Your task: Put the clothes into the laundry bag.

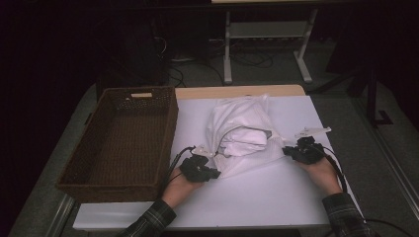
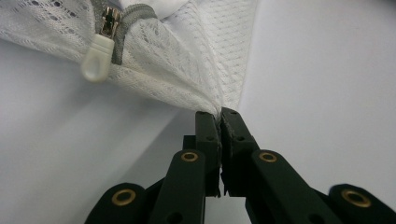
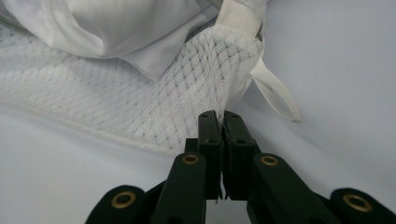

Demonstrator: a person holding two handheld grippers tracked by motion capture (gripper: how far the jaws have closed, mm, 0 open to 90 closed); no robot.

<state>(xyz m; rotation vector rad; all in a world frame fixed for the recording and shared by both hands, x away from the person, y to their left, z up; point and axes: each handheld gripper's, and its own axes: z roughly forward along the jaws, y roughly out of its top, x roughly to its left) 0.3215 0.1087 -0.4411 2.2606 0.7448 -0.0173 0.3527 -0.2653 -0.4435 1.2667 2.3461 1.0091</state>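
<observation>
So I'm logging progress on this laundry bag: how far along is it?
Done: white clothing sits inside the mesh laundry bag on the table. In hand: the left gripper and right gripper are each shut on a near corner of the mesh. Left, probably: lifting it into the wicker basket, which has nothing in it.

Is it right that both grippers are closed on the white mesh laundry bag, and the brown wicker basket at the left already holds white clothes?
Not quite. The brown wicker basket holds nothing; the high view shows its bare woven floor. The rest stands: the left gripper and the right gripper each pinch the white mesh laundry bag, as the two gripper views show.
</observation>
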